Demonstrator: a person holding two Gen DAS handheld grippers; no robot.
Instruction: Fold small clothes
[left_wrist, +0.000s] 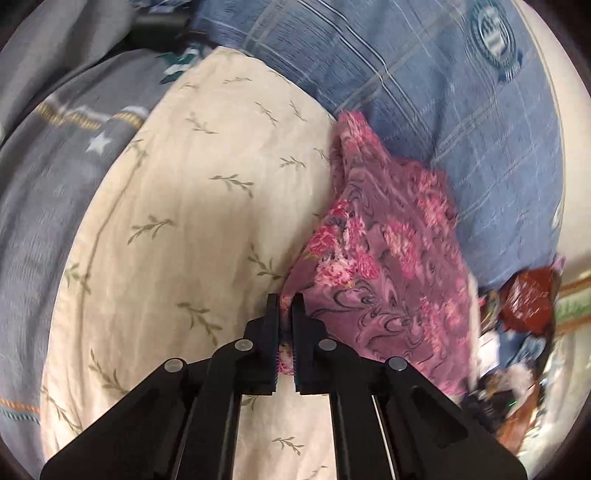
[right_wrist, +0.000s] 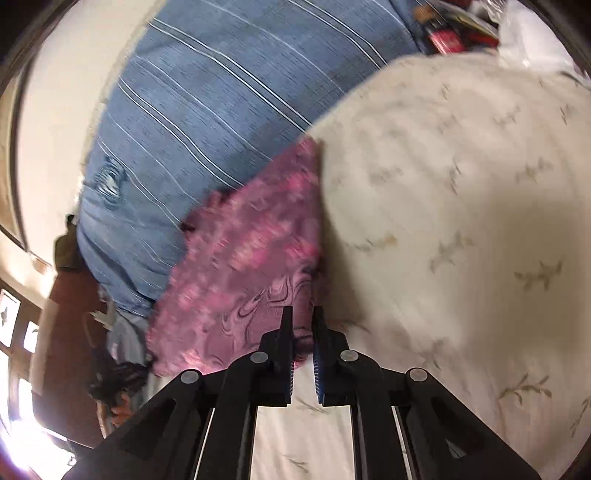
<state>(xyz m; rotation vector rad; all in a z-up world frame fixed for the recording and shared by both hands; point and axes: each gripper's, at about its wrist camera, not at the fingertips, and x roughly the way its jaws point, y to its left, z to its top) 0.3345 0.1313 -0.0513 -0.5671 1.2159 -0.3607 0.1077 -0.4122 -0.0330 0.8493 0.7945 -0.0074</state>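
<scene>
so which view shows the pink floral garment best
The left wrist view: the pink floral garment is sharp, its flowers and swirls clear, with an edge between the left gripper jaws. The right wrist view shows it motion-blurred, at the right gripper.

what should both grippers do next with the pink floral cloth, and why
Probably carry the gripped edge across to lay it over the cloth's far side. The left gripper and right gripper both pinch the pink floral cloth, which hangs between them over the cream leaf-print sheet, so a fold seems underway.
</scene>
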